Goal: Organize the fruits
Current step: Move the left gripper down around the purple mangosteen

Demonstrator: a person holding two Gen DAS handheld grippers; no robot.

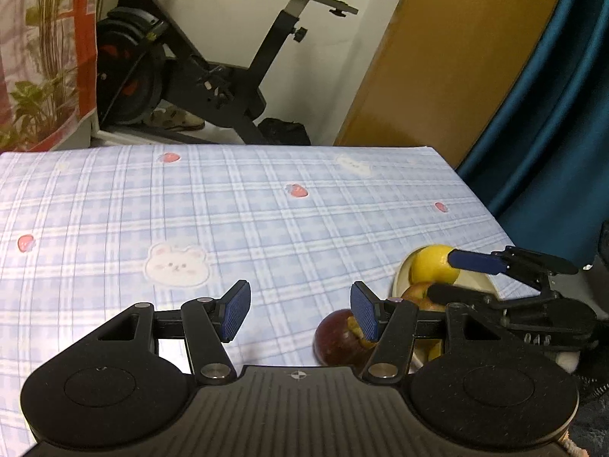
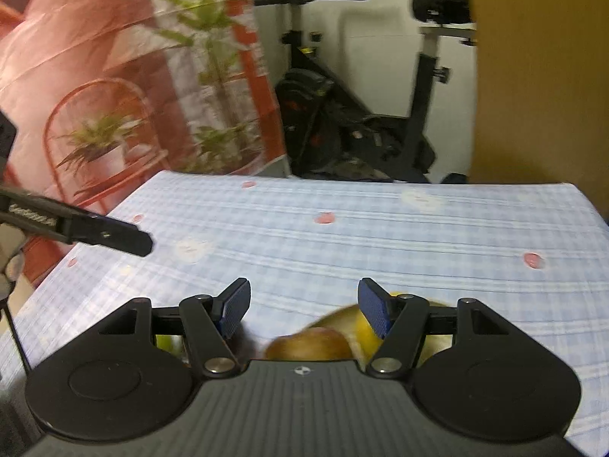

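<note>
We count one lemon point(image 1: 434, 268), one reddish-yellow apple point(image 1: 420, 295) beneath it, both in one cream bowl point(image 1: 475, 280), and one dark red apple point(image 1: 338, 339) on the desk point(image 1: 266, 228) just beside that bowl. On the checked cloth we count four strawberry prints and two bear prints. Behind the desk stands one exercise bike point(image 1: 198, 76).

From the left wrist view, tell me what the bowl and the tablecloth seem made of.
Bowl: probably glazed ceramic, though plastic is possible; its cream rim looks smooth. Tablecloth: likely soft woven or quilted fabric, matte, with printed plaid, strawberries and bears.
</note>
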